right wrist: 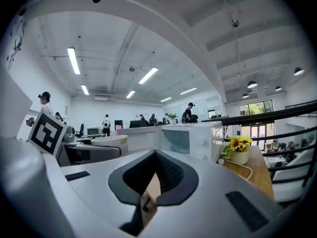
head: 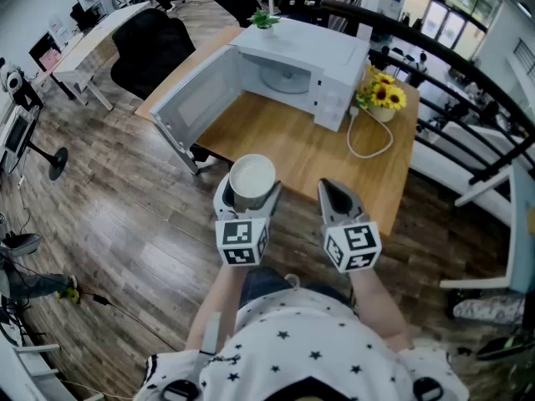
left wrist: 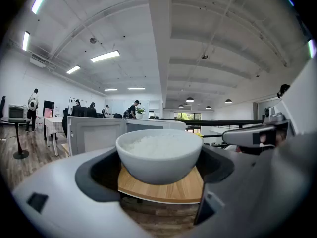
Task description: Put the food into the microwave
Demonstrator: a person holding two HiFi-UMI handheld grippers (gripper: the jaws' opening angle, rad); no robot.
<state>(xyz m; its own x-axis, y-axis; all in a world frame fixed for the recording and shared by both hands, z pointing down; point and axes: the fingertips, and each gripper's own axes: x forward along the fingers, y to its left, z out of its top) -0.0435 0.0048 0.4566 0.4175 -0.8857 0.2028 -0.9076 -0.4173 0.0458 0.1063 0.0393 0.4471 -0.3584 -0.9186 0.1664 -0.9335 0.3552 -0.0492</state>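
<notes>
A white bowl of rice [head: 252, 176] [left wrist: 159, 152] sits between the wide-set jaws of my left gripper [head: 251, 190] [left wrist: 159, 175], which is shut on it from both sides, just off the near edge of the wooden table [head: 276, 140]. The white microwave [head: 292, 65] [right wrist: 190, 138] stands at the table's far side with its door [head: 196, 98] swung wide open to the left and its turntable showing. My right gripper [head: 333, 192] [right wrist: 151, 192] hovers beside the left one, shut with nothing held. The bowl [right wrist: 109, 142] also shows at the left of the right gripper view.
A vase of sunflowers [head: 383, 98] stands right of the microwave, and a white cable [head: 372, 144] loops over the table there. A small green plant [head: 264, 19] tops the microwave. A black chair [head: 150, 48] stands behind the door, and a dark railing [head: 468, 73] runs at the right.
</notes>
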